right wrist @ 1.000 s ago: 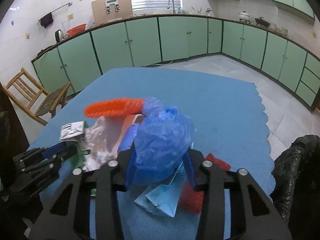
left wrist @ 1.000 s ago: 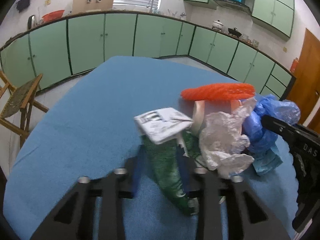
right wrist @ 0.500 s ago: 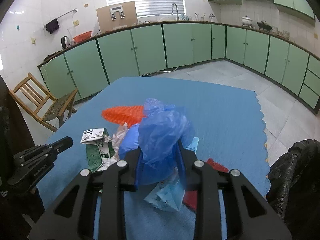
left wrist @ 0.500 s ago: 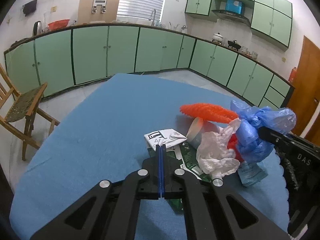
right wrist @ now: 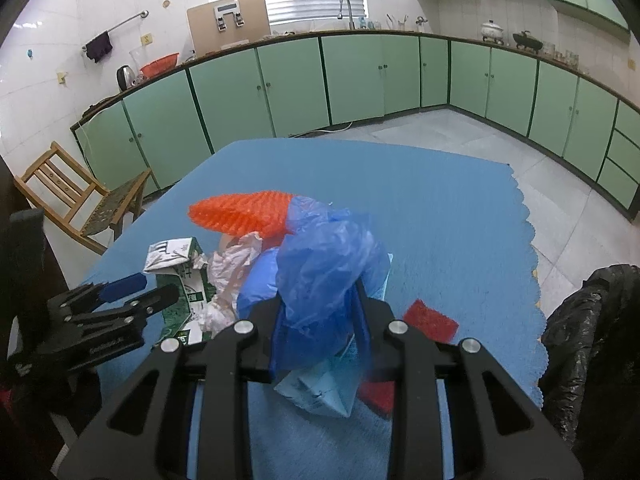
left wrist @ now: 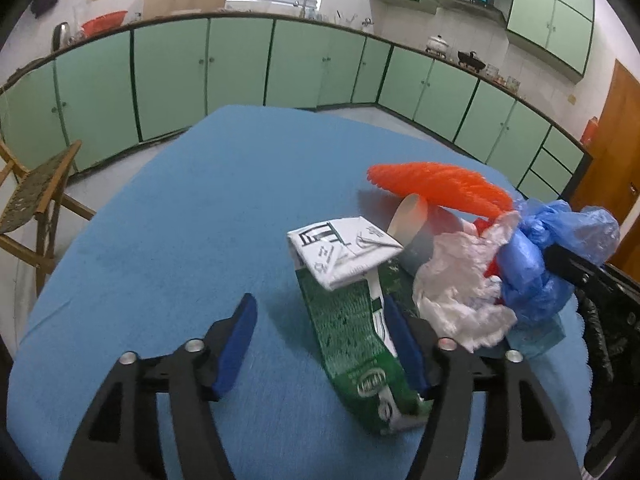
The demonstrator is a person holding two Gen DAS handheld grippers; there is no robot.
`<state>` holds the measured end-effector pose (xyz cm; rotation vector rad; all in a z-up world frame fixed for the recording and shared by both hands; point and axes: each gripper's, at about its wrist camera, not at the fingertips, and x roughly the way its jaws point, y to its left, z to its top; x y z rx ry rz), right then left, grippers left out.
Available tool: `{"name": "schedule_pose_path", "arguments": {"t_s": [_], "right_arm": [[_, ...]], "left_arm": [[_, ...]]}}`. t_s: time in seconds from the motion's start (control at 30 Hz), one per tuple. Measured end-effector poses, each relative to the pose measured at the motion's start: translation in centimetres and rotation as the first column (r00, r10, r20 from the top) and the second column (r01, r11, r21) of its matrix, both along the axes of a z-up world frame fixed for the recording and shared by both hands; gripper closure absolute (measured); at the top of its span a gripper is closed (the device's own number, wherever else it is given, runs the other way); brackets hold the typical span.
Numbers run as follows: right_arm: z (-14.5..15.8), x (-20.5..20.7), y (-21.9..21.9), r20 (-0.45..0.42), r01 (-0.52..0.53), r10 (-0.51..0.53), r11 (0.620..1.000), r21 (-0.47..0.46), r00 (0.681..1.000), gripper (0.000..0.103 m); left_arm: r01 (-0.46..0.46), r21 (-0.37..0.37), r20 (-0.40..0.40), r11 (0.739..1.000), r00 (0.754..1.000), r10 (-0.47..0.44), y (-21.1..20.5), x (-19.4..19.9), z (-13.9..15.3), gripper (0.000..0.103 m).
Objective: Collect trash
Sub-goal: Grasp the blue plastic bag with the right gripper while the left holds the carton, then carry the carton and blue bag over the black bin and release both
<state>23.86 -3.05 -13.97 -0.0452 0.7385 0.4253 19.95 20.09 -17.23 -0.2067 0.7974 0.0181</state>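
Observation:
A pile of trash lies on the blue table. My left gripper is open, its fingers on either side of the flattened green and white carton; the right finger touches the carton's edge. My right gripper is shut on a crumpled blue plastic bag, which also shows in the left wrist view. Beside the carton lie white crumpled plastic, an orange foam net and a paper cup.
A light blue wrapper and red scraps lie under the held bag. A black trash bag stands at the table's right edge. A wooden chair stands to the left. Green cabinets line the walls.
My left gripper was shut half a second ago and has opened and moved forward around the carton. My right gripper stays shut on the blue bag, lifted slightly.

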Motion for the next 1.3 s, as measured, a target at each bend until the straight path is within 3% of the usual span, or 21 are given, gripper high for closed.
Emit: {"name": "schedule_pose_path", "arguments": {"t_s": [0.1, 0.2, 0.23, 0.27, 0.3, 0.43, 0.53, 1.3], "right_arm": [[-0.3, 0.3, -0.2, -0.006, 0.001, -0.001, 1.0, 0.003, 1.0, 0.076], [-0.4, 0.6, -0.4, -0.008, -0.001, 0.001, 1.0, 0.006, 1.0, 0.076], [-0.4, 0.6, -0.4, -0.007, -0.002, 0.002, 1.0, 0.006, 1.0, 0.076], [-0.4, 0.6, -0.5, -0.007, -0.004, 0.004, 1.0, 0.006, 1.0, 0.076], [-0.4, 0.6, -0.5, -0.007, -0.005, 0.005, 1.0, 0.007, 1.0, 0.076], [-0.4, 0.4, -0.5, -0.008, -0.004, 0.004, 1.0, 0.01, 1.0, 0.076], [-0.2, 0.3, -0.5, -0.004, -0.004, 0.004, 1.0, 0.009, 1.0, 0.076], [6.6, -3.9, -3.3, 0.124, 0.026, -0.031, 0.999, 0.045, 0.992, 0.077]], "left_arm": [[0.02, -0.022, -0.009, 1.0, 1.0, -0.02, 0.1, 1.0, -0.4, 0.028], [0.051, -0.057, -0.021, 0.997, 0.998, -0.052, -0.1, 1.7, -0.8, 0.032], [0.061, -0.064, -0.022, 0.996, 0.998, -0.062, -0.3, 1.8, -0.9, 0.039], [0.074, -0.07, -0.024, 0.995, 0.997, -0.076, -0.5, 2.0, -1.0, 0.056], [0.083, -0.069, -0.035, 0.994, 0.996, -0.085, -0.7, 2.0, -1.2, 0.066], [0.091, -0.065, -0.002, 0.994, 0.996, -0.091, -1.3, 1.2, -0.8, 0.076], [0.09, -0.08, 0.027, 0.993, 0.996, -0.088, -1.3, 0.5, 0.1, 0.092], [0.071, 0.0, 0.209, 0.997, 0.976, -0.069, -3.6, -4.8, 9.1, 0.094]]}}
